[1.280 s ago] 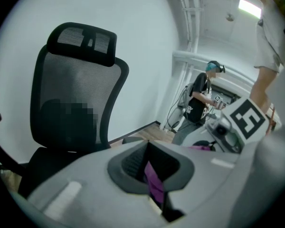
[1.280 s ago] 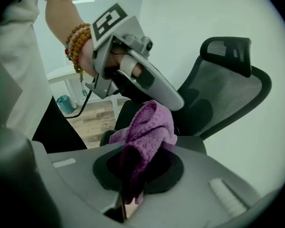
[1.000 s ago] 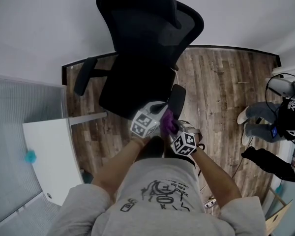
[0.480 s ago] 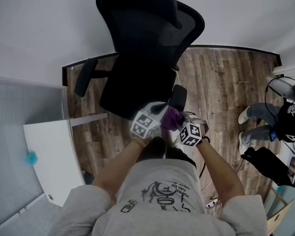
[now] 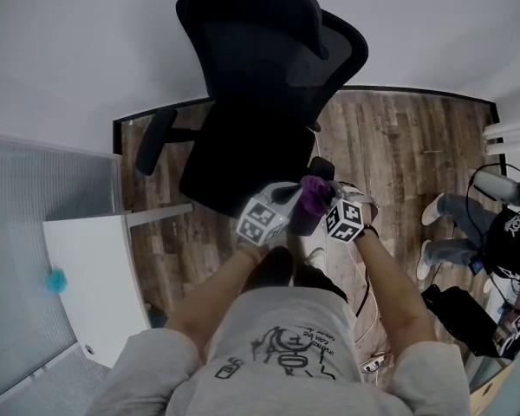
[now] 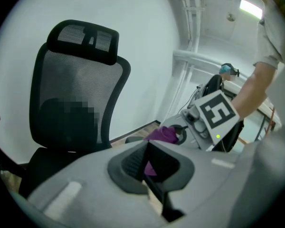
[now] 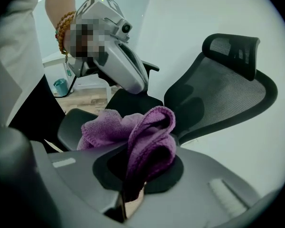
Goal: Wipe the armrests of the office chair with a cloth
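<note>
A black mesh office chair (image 5: pixel 260 85) stands against the wall, seen also in the left gripper view (image 6: pixel 76 99) and the right gripper view (image 7: pixel 218 94). Its left armrest (image 5: pixel 153 139) is bare. A purple cloth (image 5: pixel 313 194) rests bunched on the chair's right armrest (image 5: pixel 320 168). My right gripper (image 5: pixel 328 203) is shut on the cloth (image 7: pixel 147 137), which bulges out over its jaws (image 7: pixel 133 177). My left gripper (image 5: pixel 286 201) hovers just left of the cloth with its jaws (image 6: pixel 146 150) shut and nothing held; the cloth (image 6: pixel 164 134) shows beyond them.
A white desk (image 5: pixel 95 267) with a small teal object (image 5: pixel 56 278) sits at the left beside a glass partition (image 5: pixel 35 198). A person's legs and shoes (image 5: pixel 455 224) and cables lie on the wood floor (image 5: pixel 399 146) at the right.
Both grippers and the cloth have slid forward along the right armrest toward the chair's back. The person at the right has shifted further right.
</note>
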Demonstrator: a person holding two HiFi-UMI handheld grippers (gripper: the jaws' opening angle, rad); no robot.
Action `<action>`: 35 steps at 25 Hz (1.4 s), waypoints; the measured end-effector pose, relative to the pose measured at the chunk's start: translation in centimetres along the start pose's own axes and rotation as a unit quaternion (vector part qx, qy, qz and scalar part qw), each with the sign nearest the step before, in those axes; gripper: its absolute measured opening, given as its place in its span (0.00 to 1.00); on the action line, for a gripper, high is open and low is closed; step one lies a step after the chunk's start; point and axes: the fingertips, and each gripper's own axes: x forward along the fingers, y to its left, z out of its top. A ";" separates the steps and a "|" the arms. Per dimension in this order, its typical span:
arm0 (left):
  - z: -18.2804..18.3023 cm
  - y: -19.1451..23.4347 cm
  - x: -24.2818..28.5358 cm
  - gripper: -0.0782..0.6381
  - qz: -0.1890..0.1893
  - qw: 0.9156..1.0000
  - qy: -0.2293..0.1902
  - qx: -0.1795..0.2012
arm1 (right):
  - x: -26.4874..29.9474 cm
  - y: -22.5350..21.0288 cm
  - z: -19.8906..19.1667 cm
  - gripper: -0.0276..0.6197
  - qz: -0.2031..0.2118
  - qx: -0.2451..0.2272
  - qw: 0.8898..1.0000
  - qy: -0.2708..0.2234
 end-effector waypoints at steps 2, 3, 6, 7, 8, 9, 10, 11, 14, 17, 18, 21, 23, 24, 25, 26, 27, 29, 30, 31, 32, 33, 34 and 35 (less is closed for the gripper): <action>-0.8 -0.9 -0.7 0.11 -0.002 1.000 -0.006 0.005 | 0.2 0.2 -0.3 0.08 -0.015 -0.003 1.000 0.009; -0.6 -1.0 -0.6 0.11 -0.003 1.000 -0.008 0.007 | 0.4 -0.5 -0.6 0.08 -0.022 0.000 1.000 0.016; 0.0 -0.6 -0.2 0.11 -0.005 1.000 -0.013 0.007 | 0.9 -3.2 -1.6 0.08 -0.032 0.021 0.999 0.036; 0.1 -0.6 -0.1 0.11 -0.005 1.000 -0.013 0.006 | 1.1 -3.8 -1.8 0.08 -0.032 0.023 0.998 0.041; 0.3 -0.5 -0.1 0.11 -0.006 1.000 -0.014 0.006 | 1.3 -4.3 -1.9 0.08 -0.033 0.019 0.998 0.045; 0.4 -0.5 -0.1 0.11 -0.007 1.000 -0.015 0.006 | 1.4 -4.7 -1.9 0.08 -0.036 0.011 0.998 0.051; 0.6 -0.5 0.0 0.11 -0.008 1.000 -0.016 0.006 | 1.5 -5.2 -2.0 0.08 -0.040 0.002 0.998 0.058; 0.7 -0.6 0.1 0.11 -0.009 1.000 -0.016 0.006 | 1.5 -5.7 -2.1 0.08 -0.044 -0.006 0.997 0.064; 0.9 -0.6 0.2 0.11 -0.011 1.000 -0.018 0.006 | 1.7 -6.5 -2.3 0.08 -0.052 -0.023 0.995 0.081; 0.7 -0.4 0.1 0.11 -0.011 1.000 -0.016 0.006 | 1.7 -6.5 -2.1 0.08 -0.066 -0.027 0.994 0.084; 0.6 -0.5 0.1 0.11 -0.010 1.000 -0.015 0.006 | 1.6 -6.2 -2.0 0.08 -0.069 -0.026 0.994 0.081; 0.2 -0.7 -0.3 0.11 -0.009 1.000 -0.015 0.005 | 1.0 -4.7 -1.9 0.08 -0.073 -0.019 0.995 0.064; -0.1 -0.7 -1.2 0.11 -0.007 1.000 -0.016 0.005 | 0.6 -3.3 -1.3 0.08 -0.075 -0.022 0.996 0.052; -0.2 -0.7 -1.5 0.11 -0.006 1.000 -0.017 0.004 | 0.5 -2.5 -1.0 0.08 -0.076 -0.025 0.996 0.046; -0.3 -0.8 -1.6 0.11 -0.006 1.000 -0.017 0.004 | 0.3 -1.9 -0.8 0.08 -0.076 -0.030 0.996 0.041; -0.3 -0.9 -1.5 0.11 -0.006 1.000 -0.017 0.003 | 0.0 -1.4 -0.8 0.08 -0.074 -0.034 0.996 0.036; -0.3 -1.1 -1.4 0.11 -0.006 1.000 -0.016 0.003 | -0.2 -0.8 -0.8 0.08 -0.073 -0.038 0.996 0.032; -0.5 -1.4 -1.5 0.11 -0.005 1.000 -0.013 0.003 | -0.6 0.5 -0.5 0.08 -0.069 -0.044 0.996 0.025; -0.5 -1.5 -1.7 0.11 -0.005 1.000 -0.013 0.002 | -0.8 1.2 -0.2 0.07 -0.067 -0.045 0.996 0.022; -0.5 -1.6 -1.9 0.11 -0.004 1.000 -0.012 0.002 | -1.0 1.8 0.1 0.08 -0.065 -0.046 0.997 0.019; -0.5 -1.6 -2.1 0.11 -0.003 1.000 -0.012 0.002 | -1.1 2.4 0.4 0.08 -0.063 -0.047 0.997 0.016; -0.4 -1.6 -2.2 0.11 -0.002 1.000 -0.013 0.001 | -1.2 2.8 0.6 0.07 -0.062 -0.048 0.997 0.014; -0.3 -1.5 -2.2 0.11 0.000 1.000 -0.013 0.001 | -1.2 3.0 0.8 0.07 -0.060 -0.050 0.997 0.012; -0.2 -1.4 -2.1 0.11 0.001 1.000 -0.013 0.000 | -1.2 3.3 1.0 0.08 -0.057 -0.051 0.997 0.009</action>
